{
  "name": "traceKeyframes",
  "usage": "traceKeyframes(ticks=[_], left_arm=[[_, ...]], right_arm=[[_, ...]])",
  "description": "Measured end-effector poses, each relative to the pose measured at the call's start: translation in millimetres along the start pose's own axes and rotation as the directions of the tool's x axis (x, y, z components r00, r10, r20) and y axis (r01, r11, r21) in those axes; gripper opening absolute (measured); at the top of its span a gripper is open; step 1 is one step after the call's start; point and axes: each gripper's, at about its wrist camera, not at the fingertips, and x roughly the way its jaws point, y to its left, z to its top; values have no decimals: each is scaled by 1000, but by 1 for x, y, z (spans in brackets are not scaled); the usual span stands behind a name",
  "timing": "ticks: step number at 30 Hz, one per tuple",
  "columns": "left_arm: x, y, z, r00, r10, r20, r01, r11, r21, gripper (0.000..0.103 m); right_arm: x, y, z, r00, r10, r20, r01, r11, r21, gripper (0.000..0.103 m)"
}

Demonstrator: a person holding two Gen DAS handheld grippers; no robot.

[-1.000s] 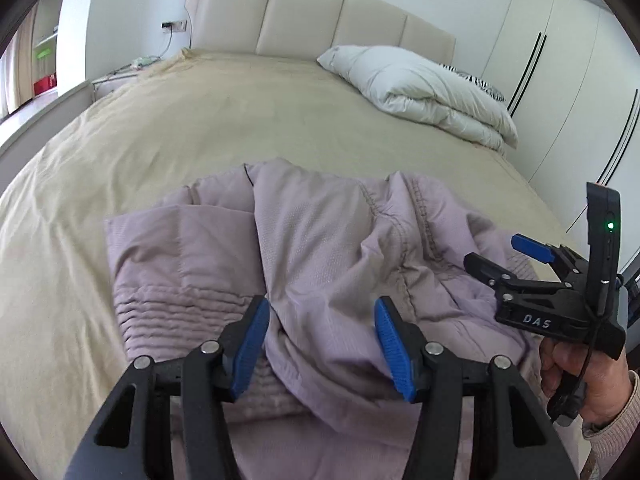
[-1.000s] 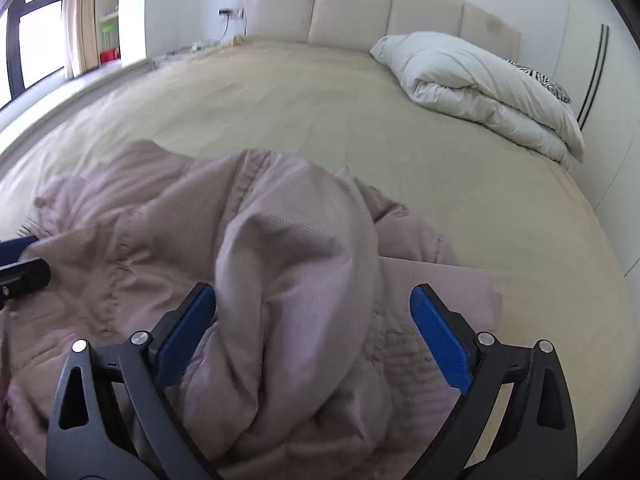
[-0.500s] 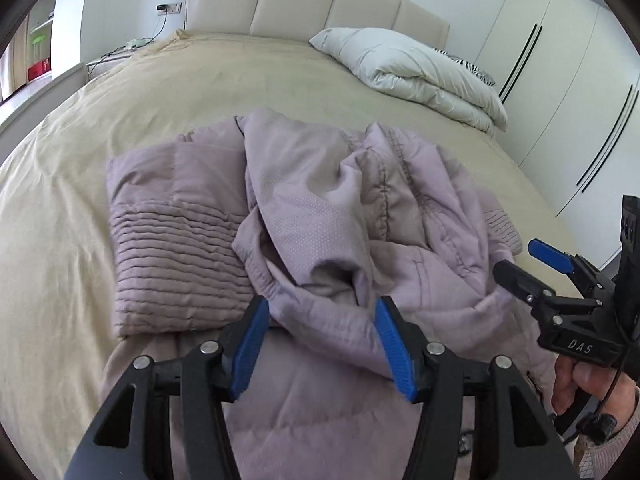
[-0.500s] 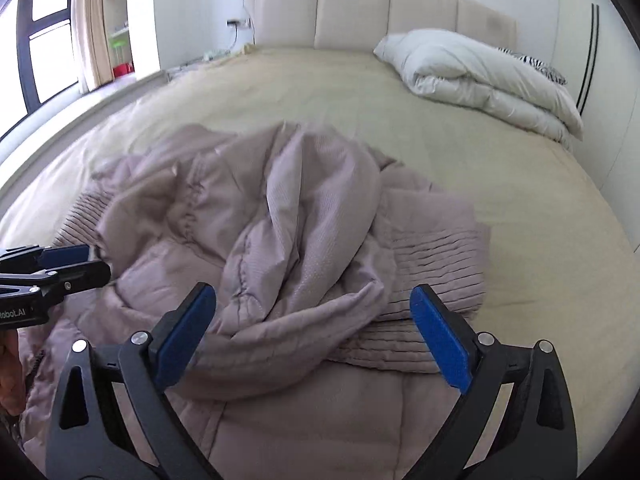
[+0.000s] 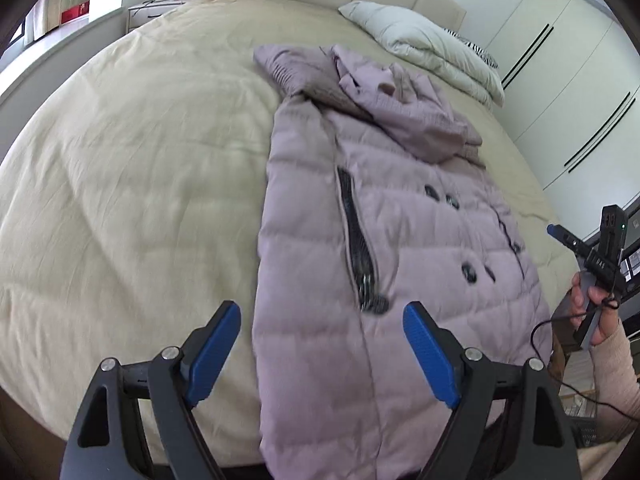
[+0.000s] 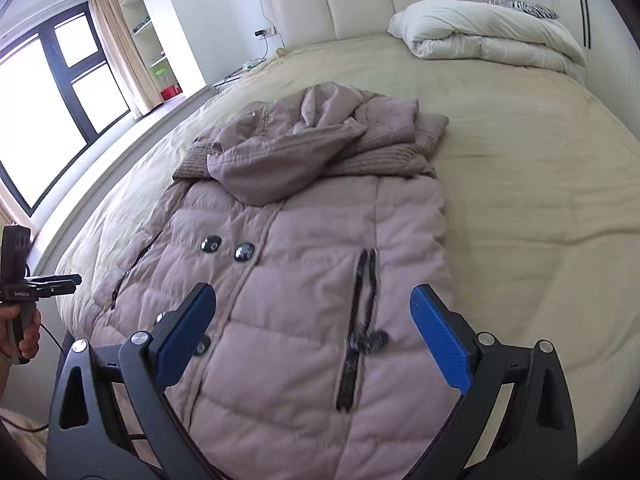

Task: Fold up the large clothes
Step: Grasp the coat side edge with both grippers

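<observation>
A long mauve quilted coat (image 5: pixel 400 240) lies stretched out front side up on the bed, with dark buttons and zip pockets; its hood and sleeves are bunched at the far end (image 5: pixel 400 100). It also shows in the right wrist view (image 6: pixel 304 264). Its hem hangs over the near bed edge. My left gripper (image 5: pixel 322 344) is open and empty above the hem end. My right gripper (image 6: pixel 312 332) is open and empty above the lower coat; it also shows in the left wrist view (image 5: pixel 576 248), held beside the coat's right edge.
The beige bed cover (image 5: pixel 140 160) spreads to both sides of the coat. A folded white duvet (image 6: pixel 488 36) lies by the headboard. White wardrobes (image 5: pixel 568 80) stand to the right, a window (image 6: pixel 48 112) to the left.
The coat went from a crumpled heap to lying stretched out lengthwise with its front up. Both grippers pulled back toward the near bed edge; the left jaws opened wider.
</observation>
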Motion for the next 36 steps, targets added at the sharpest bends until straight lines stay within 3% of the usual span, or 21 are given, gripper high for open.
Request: traceKeyframes(ticks=[5,7,11,14,20,22,24,27,29,30,32,33,35,36], left_arm=[[-23,23,-42,999,-34,-43,30,996,-85,85],[-19,23,-55,996,-18,-89,11,997,-76,85],[-2,16,-73,985,-84,-153,70,993,-95,85],[15,11,-82,977,-74,-199,58,995,-85,85],[45,8,-92,955,-120,-273,89,988,-122,85],[46,8,-92,955,-130,-265,99,987,-126,85],[48,12,-93,953,-159,-256,120,979,-162,85],[51,13,-92,948,-192,-252,147,971,-188,82],[53,12,-92,943,-204,-262,160,970,-182,74],[53,12,-92,940,-214,-265,169,968,-183,70],[51,14,-92,937,-229,-265,183,965,-187,53],[50,14,-92,937,-228,-266,182,966,-185,49],[48,12,-93,936,-231,-266,189,966,-177,28],[46,9,-92,937,-230,-263,190,967,-172,25]], right_arm=[[-31,-48,-49,997,34,-75,-24,991,132,99],[-41,-63,-69,992,37,-117,-16,985,171,99],[-55,-86,-103,985,11,-172,30,971,235,99],[-62,-100,-131,979,60,-193,3,952,307,99],[-45,-109,-171,944,151,-294,-29,924,381,97],[-43,-104,-179,935,178,-308,-52,926,375,95],[-37,-101,-184,920,222,-324,-91,923,375,82],[-25,-97,-192,898,248,-363,-108,925,365,78],[-23,-103,-193,898,282,-338,-137,909,395,74],[-23,-109,-193,893,309,-327,-153,892,426,63],[-23,-113,-195,886,338,-318,-172,876,450,53],[-26,-111,-193,887,334,-318,-178,884,432,44],[-33,-102,-190,896,319,-309,-191,905,379,32],[-38,-97,-187,904,303,-301,-190,917,351,28]])
